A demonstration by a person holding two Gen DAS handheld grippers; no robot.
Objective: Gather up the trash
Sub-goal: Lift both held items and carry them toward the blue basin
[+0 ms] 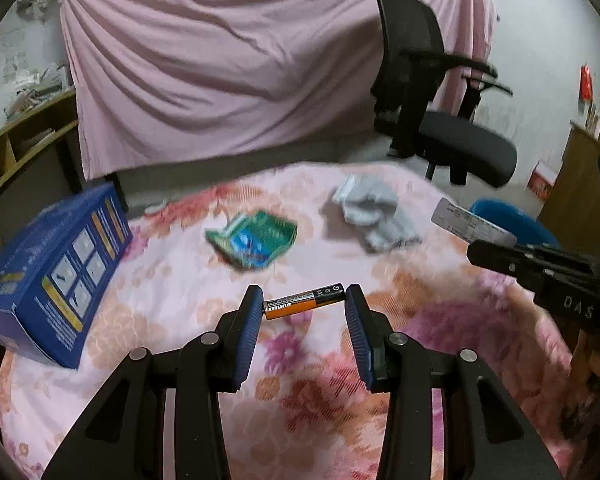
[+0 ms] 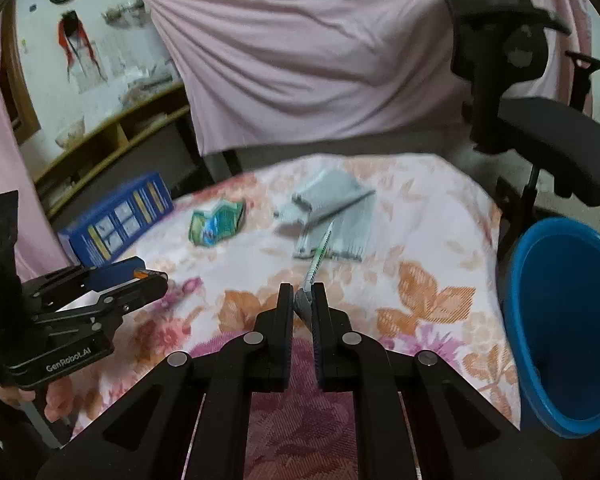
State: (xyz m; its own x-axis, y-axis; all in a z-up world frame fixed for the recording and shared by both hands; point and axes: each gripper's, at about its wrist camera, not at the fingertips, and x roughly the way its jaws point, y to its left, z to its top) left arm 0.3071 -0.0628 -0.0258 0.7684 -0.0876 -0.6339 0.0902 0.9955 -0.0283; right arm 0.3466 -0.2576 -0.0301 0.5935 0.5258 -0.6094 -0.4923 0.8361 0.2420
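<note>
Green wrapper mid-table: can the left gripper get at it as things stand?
Probably not yet. The path over the cloth to the green wrapper looks clear, but the left gripper already has a battery clamped end to end between its fingers.

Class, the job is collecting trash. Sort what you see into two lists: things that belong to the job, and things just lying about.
Belongs to the job:
battery, clamped in the left gripper
flat paper card, pinched in the right gripper
crumpled green wrapper
grey crumpled cloth
blue bin

Just lying about:
blue box
office chair
pink curtain
</note>
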